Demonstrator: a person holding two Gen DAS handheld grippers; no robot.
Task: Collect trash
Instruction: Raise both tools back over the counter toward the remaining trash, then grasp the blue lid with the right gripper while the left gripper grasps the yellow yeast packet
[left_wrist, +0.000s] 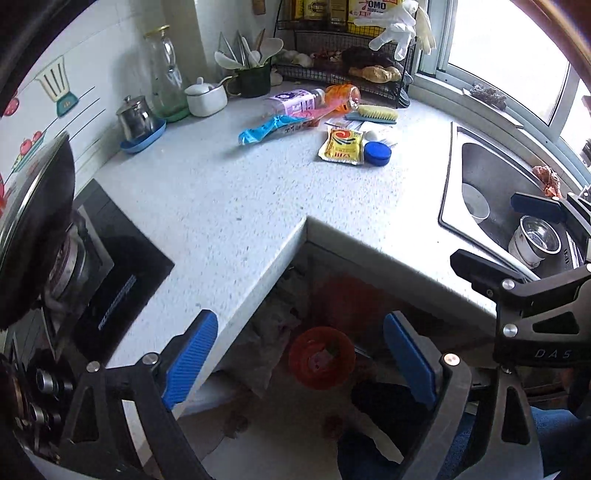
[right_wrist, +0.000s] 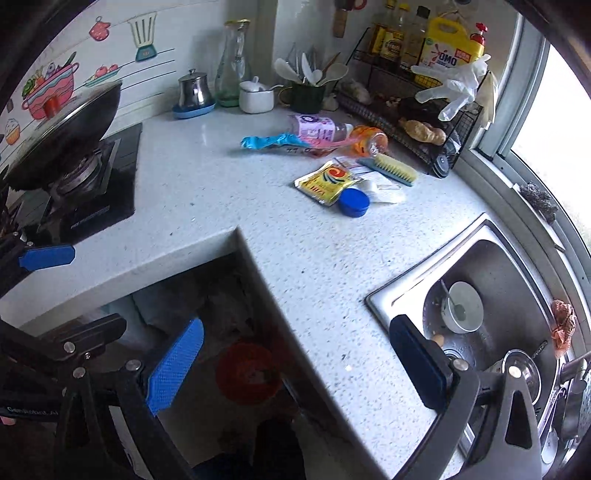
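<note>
Trash lies at the back of the white counter (left_wrist: 229, 192): a yellow sachet (left_wrist: 341, 146) (right_wrist: 325, 181), a blue lid (left_wrist: 377, 153) (right_wrist: 354, 202), a blue wrapper (left_wrist: 266, 129) (right_wrist: 269, 142), a lying plastic bottle (left_wrist: 295, 101) (right_wrist: 317, 129) and an orange wrapper (left_wrist: 343, 96) (right_wrist: 369, 140). A red bin (left_wrist: 321, 358) (right_wrist: 247, 373) stands on the floor in the counter's inner corner. My left gripper (left_wrist: 301, 356) hangs open above the bin, holding nothing. My right gripper (right_wrist: 297, 365) is open too, over the counter edge beside the sink, and shows in the left wrist view (left_wrist: 509, 232).
A steel sink (right_wrist: 517, 266) with a bowl (right_wrist: 463, 306) and cups lies to the right. A stove (right_wrist: 92, 192) with a dark wok (right_wrist: 62, 129) sits on the left. Jars, a utensil mug and a wire rack (right_wrist: 406, 110) line the back wall. A scrub brush (right_wrist: 391, 170) lies near the trash.
</note>
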